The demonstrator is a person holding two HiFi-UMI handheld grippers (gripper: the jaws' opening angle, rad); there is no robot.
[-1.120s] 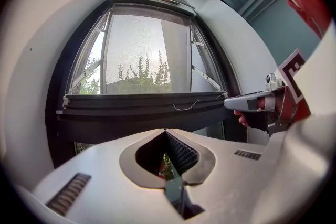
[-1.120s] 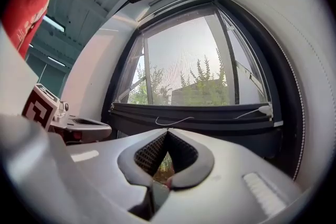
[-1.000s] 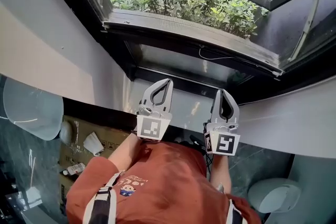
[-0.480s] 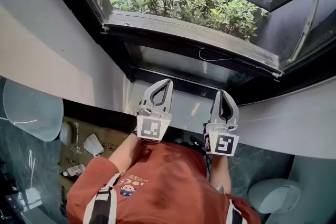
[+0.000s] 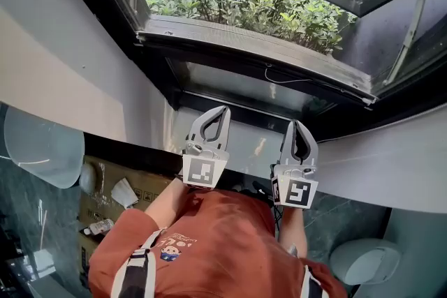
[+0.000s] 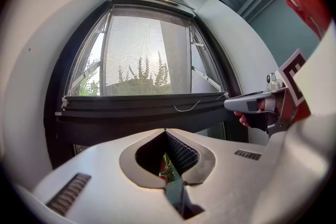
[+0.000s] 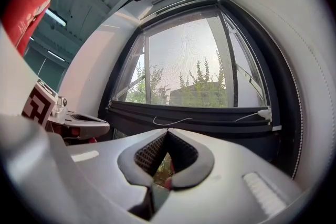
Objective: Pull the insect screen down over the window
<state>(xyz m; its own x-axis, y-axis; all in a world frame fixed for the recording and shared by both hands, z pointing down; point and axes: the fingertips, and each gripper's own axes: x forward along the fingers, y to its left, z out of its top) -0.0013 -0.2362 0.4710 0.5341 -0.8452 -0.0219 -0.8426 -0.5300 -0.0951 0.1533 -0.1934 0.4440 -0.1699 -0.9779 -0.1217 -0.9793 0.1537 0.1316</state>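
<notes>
Facing the window (image 5: 244, 38) with left gripper (image 5: 224, 109) and right gripper (image 5: 297, 123) side by side, fingers (image 6: 181, 152) pressed fully together, gripping nothing. Ahead, insect screen (image 6: 144, 55) mesh across the opening, its bottom bar (image 6: 142, 103) down low

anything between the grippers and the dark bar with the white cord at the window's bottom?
Nothing visible. The left gripper and right gripper, both shut and empty, point at the bar across open air, touching nothing. The cord lies slack along the bar's face. The mesh above it looks already down.
</notes>
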